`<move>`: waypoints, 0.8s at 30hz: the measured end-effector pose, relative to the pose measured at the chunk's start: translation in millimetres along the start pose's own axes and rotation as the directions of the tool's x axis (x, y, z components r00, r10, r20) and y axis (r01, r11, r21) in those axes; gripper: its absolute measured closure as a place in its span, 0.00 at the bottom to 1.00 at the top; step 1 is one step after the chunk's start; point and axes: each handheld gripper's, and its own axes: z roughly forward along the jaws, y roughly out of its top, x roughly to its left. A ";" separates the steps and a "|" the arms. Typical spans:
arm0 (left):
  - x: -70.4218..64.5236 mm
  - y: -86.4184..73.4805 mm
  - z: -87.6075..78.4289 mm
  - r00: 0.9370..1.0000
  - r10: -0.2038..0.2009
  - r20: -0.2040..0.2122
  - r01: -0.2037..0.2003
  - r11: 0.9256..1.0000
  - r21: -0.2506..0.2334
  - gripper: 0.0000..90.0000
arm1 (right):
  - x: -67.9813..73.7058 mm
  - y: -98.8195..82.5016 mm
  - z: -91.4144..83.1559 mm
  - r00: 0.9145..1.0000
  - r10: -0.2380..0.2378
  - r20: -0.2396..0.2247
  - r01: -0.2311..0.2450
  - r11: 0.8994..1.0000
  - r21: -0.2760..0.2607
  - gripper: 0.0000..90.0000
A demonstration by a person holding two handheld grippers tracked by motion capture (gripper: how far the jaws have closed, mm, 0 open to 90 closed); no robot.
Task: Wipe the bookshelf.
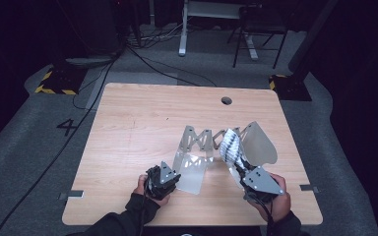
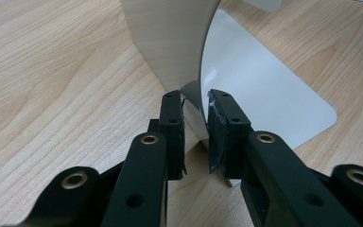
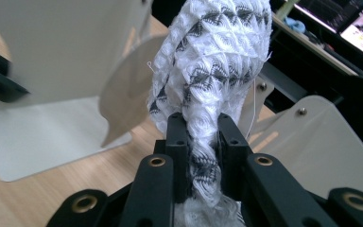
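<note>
Left gripper (image 2: pixel 196 125) jaws clamped the thin edge of a metal plate (image 2: pixel 260 94) standing on the desk (image 2: pixel 52 85).

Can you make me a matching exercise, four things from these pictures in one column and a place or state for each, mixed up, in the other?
Things:
1. left gripper
2. right gripper
3. knitted cloth
4. round hole

Places or states:
A. white with dark triangles, bunched up
B. in the wooden table near its far edge
C. shut on the thin edge of the metal rack
D. shut on the knitted cloth, beside the rack's right end plate

Pairs: 1-C, 2-D, 3-A, 4-B
</note>
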 end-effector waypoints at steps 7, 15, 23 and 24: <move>1.0 0.0 0.2 1.000 0.002 0.003 -0.002 1.000 0.000 0.85 | 3.9 -19.0 16.3 1.000 0.024 -0.012 -0.023 0.994 0.102 0.87; 0.9 0.2 1.2 1.000 0.007 0.008 -0.007 1.000 -0.001 0.85 | 9.8 -53.1 36.9 0.999 0.027 -0.042 -0.016 0.969 0.247 0.88; 1.0 -0.2 1.2 1.000 0.012 0.008 -0.012 1.000 0.000 0.85 | 4.7 -47.5 29.2 0.999 0.042 -0.004 -0.041 0.982 0.183 0.88; 0.9 -0.2 1.1 1.000 0.012 0.007 -0.012 1.000 0.001 0.85 | 4.5 -45.0 26.6 0.999 0.041 0.005 -0.041 0.985 0.169 0.88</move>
